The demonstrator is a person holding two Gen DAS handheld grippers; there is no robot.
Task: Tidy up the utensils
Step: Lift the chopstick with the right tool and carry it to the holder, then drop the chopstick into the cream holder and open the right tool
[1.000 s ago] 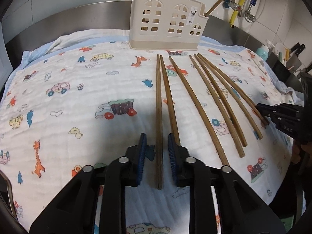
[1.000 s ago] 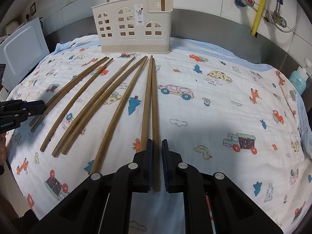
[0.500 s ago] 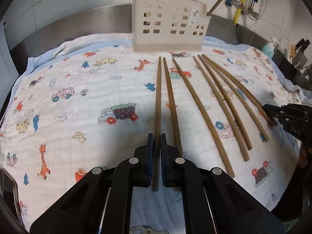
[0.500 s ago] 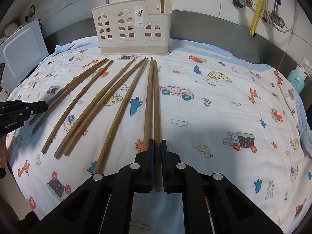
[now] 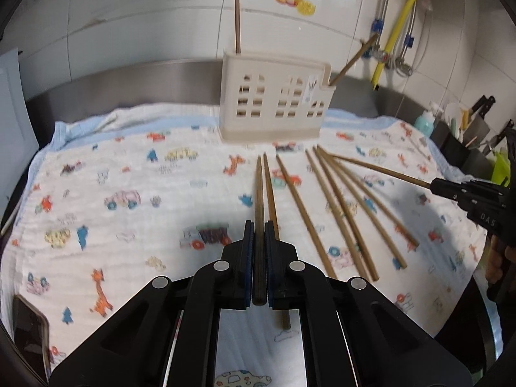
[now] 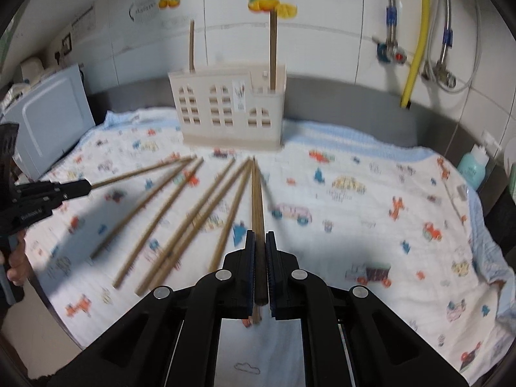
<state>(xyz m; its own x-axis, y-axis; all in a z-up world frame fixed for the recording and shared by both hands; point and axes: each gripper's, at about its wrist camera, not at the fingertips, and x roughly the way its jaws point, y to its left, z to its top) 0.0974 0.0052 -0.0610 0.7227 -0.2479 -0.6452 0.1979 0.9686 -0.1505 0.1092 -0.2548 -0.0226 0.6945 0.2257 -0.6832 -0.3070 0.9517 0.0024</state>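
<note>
Both grippers point(image 5: 258, 242) point(image 6: 259, 251) have lifted chopsticks point(image 5: 259, 193) point(image 6: 257, 200) clear.

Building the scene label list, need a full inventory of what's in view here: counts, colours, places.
utensil holder: 1, cream, back edge of cloth
standing chopsticks: 2, brown, in holder
loose chopsticks: 6 as far as blur allows, brown, fanned on cloth
left chopstick: 1, brown, clamped in left tongs
right chopstick: 1, brown, clamped in right tongs
cloth: 1, white with cartoon prints, under the chopsticks
bottle: 1, teal, right of cloth
hose: 1, yellow, hanging at back right
left tongs: 1, black, shut
right tongs: 1, black, shut
</note>
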